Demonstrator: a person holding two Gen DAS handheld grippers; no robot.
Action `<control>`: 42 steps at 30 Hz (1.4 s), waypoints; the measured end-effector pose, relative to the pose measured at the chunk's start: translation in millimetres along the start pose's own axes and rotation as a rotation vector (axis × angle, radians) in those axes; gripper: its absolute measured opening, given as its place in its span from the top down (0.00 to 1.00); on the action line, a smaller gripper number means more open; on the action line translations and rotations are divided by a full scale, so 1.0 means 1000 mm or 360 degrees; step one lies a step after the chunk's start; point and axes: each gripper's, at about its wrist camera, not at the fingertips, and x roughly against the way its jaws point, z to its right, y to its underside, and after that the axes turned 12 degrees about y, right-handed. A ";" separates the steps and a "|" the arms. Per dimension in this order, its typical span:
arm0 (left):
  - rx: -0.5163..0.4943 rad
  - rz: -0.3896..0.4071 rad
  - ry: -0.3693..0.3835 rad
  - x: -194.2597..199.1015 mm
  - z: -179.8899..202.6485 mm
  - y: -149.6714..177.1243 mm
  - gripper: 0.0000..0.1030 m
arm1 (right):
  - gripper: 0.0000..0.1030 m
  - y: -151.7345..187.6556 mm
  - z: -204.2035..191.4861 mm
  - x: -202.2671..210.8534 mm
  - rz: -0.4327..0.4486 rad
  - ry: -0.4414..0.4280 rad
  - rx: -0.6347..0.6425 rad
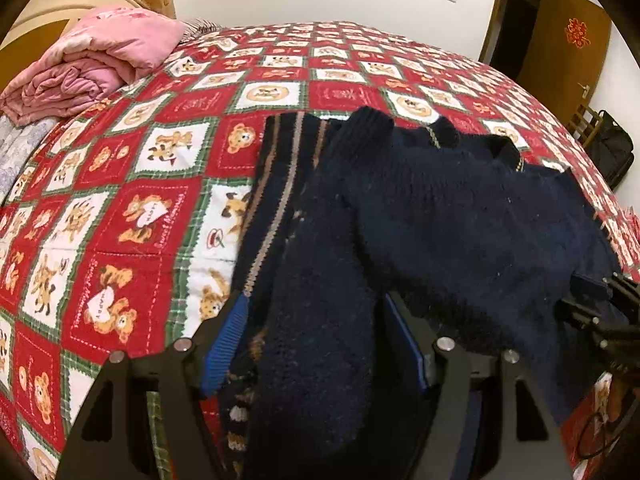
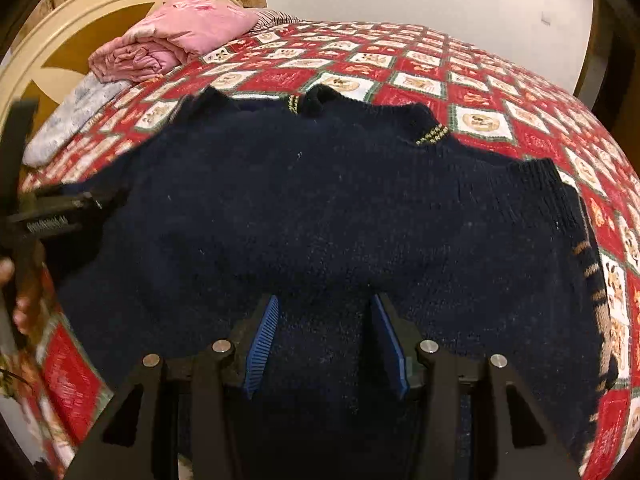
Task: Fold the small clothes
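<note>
One navy knitted sweater [image 2: 320, 208] lies spread on my bed's teddy-bear quilt [image 1: 120, 208], its striped sleeve bunched between the parted pads of my left claw [image 1: 316, 344], whether gripped I cannot tell, while my right claw [image 2: 324, 344] hovers half-open over the body, holding nothing.

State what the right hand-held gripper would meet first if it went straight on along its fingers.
Most likely the dark navy knitted sweater: it fills the view ahead of the open right hand-held gripper, though depth is unclear.
</note>
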 end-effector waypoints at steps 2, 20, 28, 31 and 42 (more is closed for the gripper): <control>-0.0002 0.0000 0.0001 0.002 0.000 0.001 0.30 | 0.45 0.005 -0.002 0.003 0.0003 0.0012 0.0050; 0.0078 0.0049 0.0029 0.037 -0.018 0.047 0.21 | 0.38 0.011 -0.001 0.031 0.0034 -0.0089 -0.0039; 0.0072 0.0006 0.0008 0.028 -0.023 0.051 0.16 | 0.49 -0.059 -0.035 -0.008 -0.0032 -0.0121 -0.0007; 0.0027 0.0009 -0.0003 0.026 -0.020 0.052 0.15 | 0.49 -0.071 -0.041 -0.043 -0.0142 -0.0052 -0.0012; 0.0026 0.0068 0.0075 0.029 -0.020 0.061 0.08 | 0.50 -0.139 -0.087 -0.029 0.0035 -0.0255 -0.0049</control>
